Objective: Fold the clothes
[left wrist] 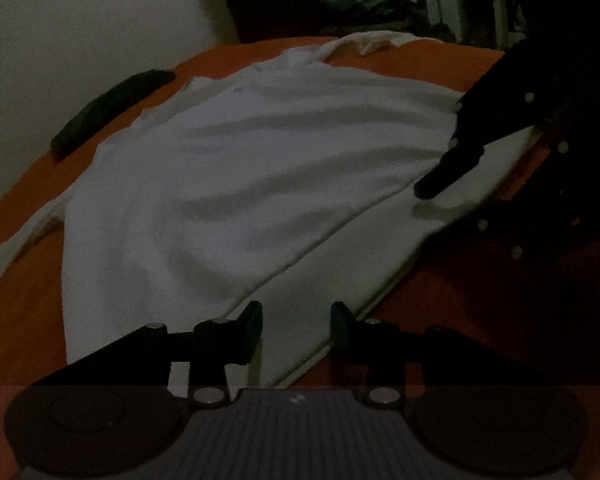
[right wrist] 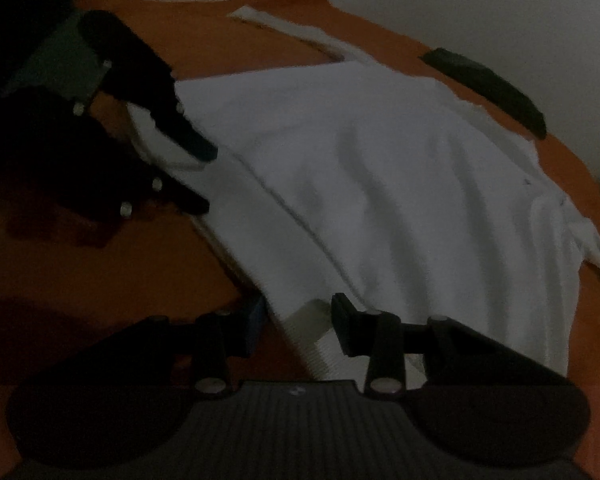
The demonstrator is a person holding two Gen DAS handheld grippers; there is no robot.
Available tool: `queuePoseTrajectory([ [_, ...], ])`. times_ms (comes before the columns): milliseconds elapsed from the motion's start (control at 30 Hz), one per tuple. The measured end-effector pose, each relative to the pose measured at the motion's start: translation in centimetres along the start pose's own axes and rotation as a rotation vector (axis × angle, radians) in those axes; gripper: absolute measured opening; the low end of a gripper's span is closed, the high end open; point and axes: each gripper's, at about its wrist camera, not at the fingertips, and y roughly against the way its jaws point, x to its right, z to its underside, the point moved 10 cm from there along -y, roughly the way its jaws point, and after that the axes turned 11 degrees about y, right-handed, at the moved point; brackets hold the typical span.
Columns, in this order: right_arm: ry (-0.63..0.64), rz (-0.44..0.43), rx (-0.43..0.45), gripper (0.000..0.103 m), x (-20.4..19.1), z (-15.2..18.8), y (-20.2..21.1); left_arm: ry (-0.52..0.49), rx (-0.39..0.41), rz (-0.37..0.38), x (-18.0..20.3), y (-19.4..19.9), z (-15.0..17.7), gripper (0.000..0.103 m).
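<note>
1. Shirt first: a white shirt point(left wrist: 228, 184) lies spread out flat on the orange bed cover point(left wrist: 20, 320), so it is ready to be folded. It covers most of the middle of the cover. One sleeve hangs toward one side edge and the collar end points to the far edge.

2. A dark, long thing point(left wrist: 108, 108) lies near the far side edge of the cover, next to the white wall point(left wrist: 60, 32). It is apart from the shirt, so I think it will not get in the way. It is too dark to tell what it is.

3. The left gripper point(left wrist: 296, 324) sits low at the hem of the shirt, at the near edge. Its two fingers stand apart, with the white cloth between them. They are not pinching it yet, as far as I can see.

4. The right gripper point(right wrist: 296, 324) is at the other end of the same hem. Its fingers are apart too, one on each side of the hem corner.

5. I think both grippers are at the hem so they can each take a corner and lift the bottom up toward the collar. Both must pinch at the same time, or the fold will go crooked.

6. The room is dim, so small things are hard to see.
</note>
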Motion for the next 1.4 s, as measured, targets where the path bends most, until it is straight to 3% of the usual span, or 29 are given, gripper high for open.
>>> queuePoseTrajectory([
  [167, -0.016, 0.028, 0.004, 0.025, 0.4, -0.3, 0.6, -0.016, 0.029, 0.014, 1.2, -0.3, -1.2, 0.04],
  [267, -0.027, -0.023, -0.003, 0.025, 0.0, -0.4, 1.0, -0.046, 0.031, 0.024, 2.1, -0.5, -1.3, 0.04],
  [800, -0.098, -0.016, -0.031, 0.025, 0.8, 0.5, 2.2, -0.081, 0.01, 0.046, 3.6, -0.8, -0.2, 0.043],
  [967, -0.05, 0.035, -0.066, 0.025, 1.6, 0.9, 1.3, -0.071, 0.005, 0.042, 3.7, -1.3, -0.3, 0.044],
  [1133, -0.018, 0.029, -0.072, 0.025, 1.0, 1.1, 0.9, -0.065, 0.017, 0.019, 3.6, -1.3, -0.8, 0.046],
  [1233, 0.003, 0.022, -0.049, 0.025, 0.5, 0.8, 0.6, -0.061, 0.029, -0.006, 3.3, -1.3, -1.1, 0.046],
  [1400, -0.029, 0.098, 0.023, 0.023, 1.7, -0.2, -0.2, -0.013, 0.052, -0.021, 2.4, -1.1, -1.5, 0.046],
])
